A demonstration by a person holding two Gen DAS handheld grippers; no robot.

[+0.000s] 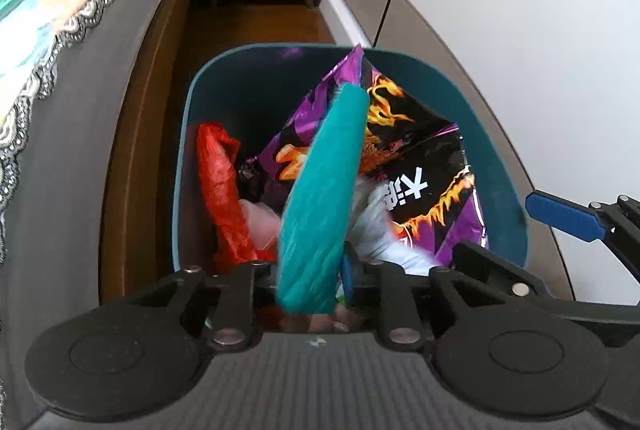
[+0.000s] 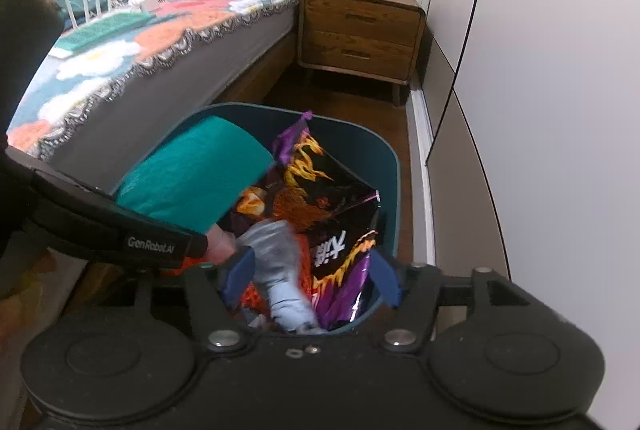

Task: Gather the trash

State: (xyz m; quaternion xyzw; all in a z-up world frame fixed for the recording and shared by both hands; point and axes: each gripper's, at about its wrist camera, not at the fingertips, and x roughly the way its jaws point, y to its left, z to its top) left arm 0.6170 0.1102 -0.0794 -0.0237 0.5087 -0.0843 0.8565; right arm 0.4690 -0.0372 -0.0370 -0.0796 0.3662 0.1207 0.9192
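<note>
Above bin [image 1: 504, 198]: left tongs [image 1: 316, 270] barely parted around teal packet [image 1: 324, 182], grip unclear; right tongs [image 2: 312, 276] wide open, pale wrapper [image 2: 280, 262] loose between, toward 6 o'clock.

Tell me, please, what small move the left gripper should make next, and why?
Probably open the left gripper fully: the teal packet stands between its jaws, already over the teal bin holding a purple snack bag, so it should drop in.

Bed [image 2: 132, 98], wooden nightstand [image 2: 360, 34], wardrobe [image 2: 540, 110]
</note>
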